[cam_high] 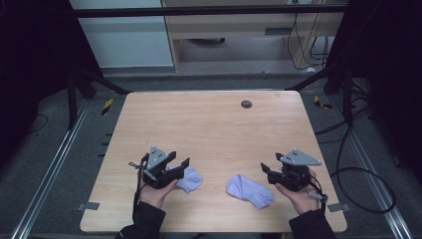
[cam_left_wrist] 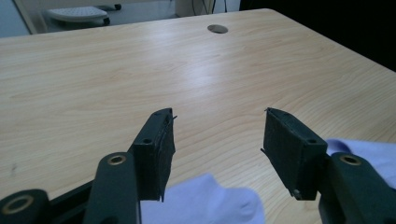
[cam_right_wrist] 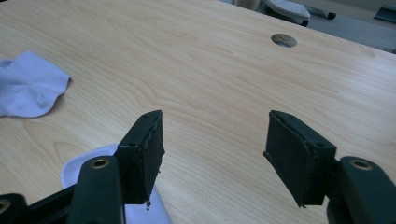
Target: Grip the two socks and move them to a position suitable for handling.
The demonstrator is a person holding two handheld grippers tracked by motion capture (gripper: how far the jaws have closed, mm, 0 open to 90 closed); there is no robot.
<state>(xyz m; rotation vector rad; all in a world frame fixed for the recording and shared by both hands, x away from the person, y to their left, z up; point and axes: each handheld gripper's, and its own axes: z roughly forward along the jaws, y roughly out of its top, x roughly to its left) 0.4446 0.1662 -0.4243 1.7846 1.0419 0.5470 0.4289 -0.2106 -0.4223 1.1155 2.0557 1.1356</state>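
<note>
1. L. gripper [cam_high: 175,163]: held by the left hand [cam_high: 158,191] at the table's [cam_high: 214,124] near-left; jaws wide, nothing gripped; left sock [cam_high: 191,179] lies just beside/under them.
2. R. gripper [cam_high: 269,172]: held near-right; jaws wide, empty; right sock [cam_high: 250,190] lies flat just beside it.
3. Socks are seen well apart, unpaired, neither lifted.
4. Progress (judged): early; gripping and bringing the socks together are left undone.

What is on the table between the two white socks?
Nothing: in the high view, only bare wood of the light wooden table separates the crumpled white sock on the left from the longer white sock on the right.
</note>
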